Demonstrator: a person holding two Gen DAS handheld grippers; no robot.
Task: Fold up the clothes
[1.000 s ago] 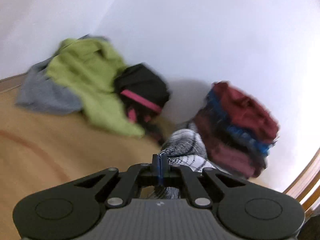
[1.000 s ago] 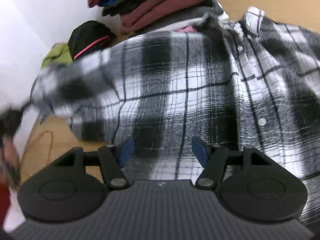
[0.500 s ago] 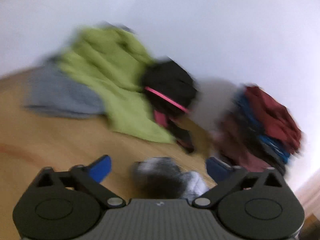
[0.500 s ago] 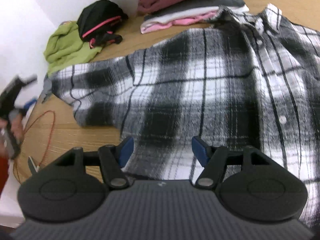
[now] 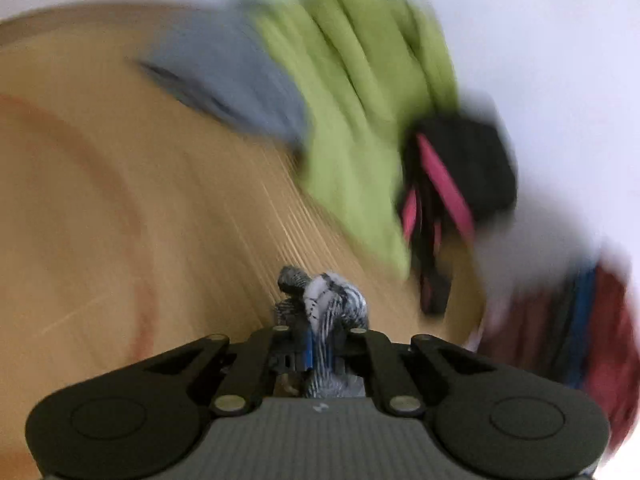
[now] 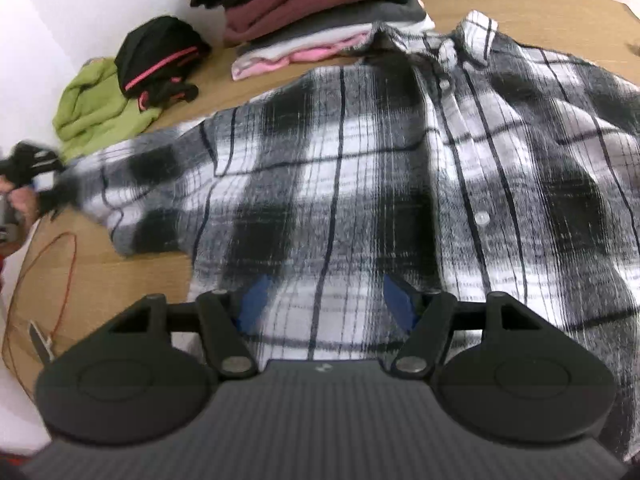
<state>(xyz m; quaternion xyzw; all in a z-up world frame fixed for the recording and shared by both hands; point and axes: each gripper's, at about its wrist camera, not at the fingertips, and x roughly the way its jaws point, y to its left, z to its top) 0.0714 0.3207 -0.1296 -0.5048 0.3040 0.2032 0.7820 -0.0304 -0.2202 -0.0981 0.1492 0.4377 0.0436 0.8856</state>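
Plaid shirt (image 6: 360, 168) lies spread flat on the wooden table (image 6: 540, 12), buttons up, with no words to read on it. Left gripper (image 5: 316, 344) is pinched tight on a bunched bit of its sleeve; half a second ago its fingers stood wide apart. Right gripper (image 6: 324, 304) hangs over the shirt's bottom part, fingers spread, same as before. Folded pile (image 6: 304, 8) sits by the collar.

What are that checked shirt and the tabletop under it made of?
The plaid shirt looks like soft brushed flannel, probably cotton: fuzzy matte nap, blurred check edges. The table looks like light wood or wood-look laminate: tan, smooth, faint grain lines; which one is unclear.
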